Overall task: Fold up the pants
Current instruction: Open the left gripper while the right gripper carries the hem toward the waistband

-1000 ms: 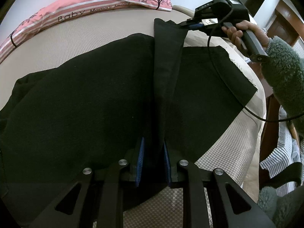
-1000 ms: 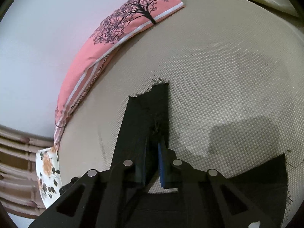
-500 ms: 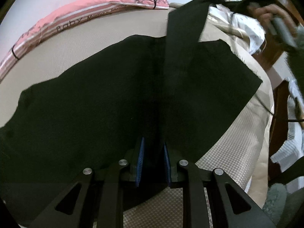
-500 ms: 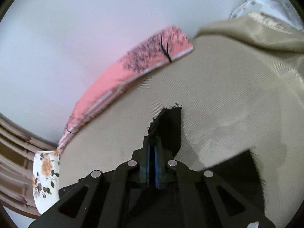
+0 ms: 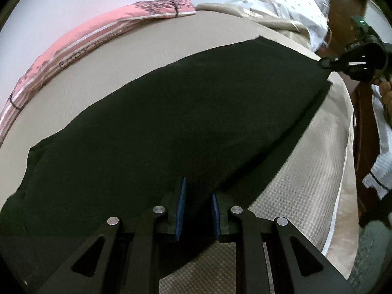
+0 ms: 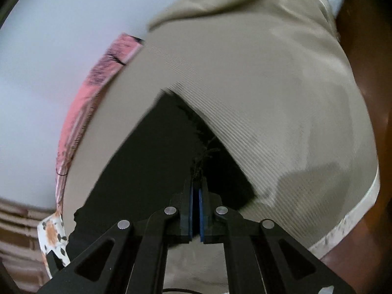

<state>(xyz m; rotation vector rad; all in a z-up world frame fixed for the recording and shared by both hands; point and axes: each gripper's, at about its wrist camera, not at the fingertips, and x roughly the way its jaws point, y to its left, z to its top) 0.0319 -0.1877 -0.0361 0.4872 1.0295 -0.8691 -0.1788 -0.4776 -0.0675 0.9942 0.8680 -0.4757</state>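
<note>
The black fabric pants (image 5: 171, 122) now lie across the beige woven bed mat (image 5: 306, 183) as one broad doubled layer; the raised leg seen a second ago has come down over the other. The left hand-held gripper (image 5: 197, 210) grips the near edge, blue pads part-spread around the cloth. The right hand-held gripper (image 6: 196, 210), clamped tight on the frayed hem, has swung out to the far corner.

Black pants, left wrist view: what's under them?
The black pants lie on the beige textured mattress, bare around them. A lower pants layer edge shows at right; whatever else lies beneath is covered.
</note>
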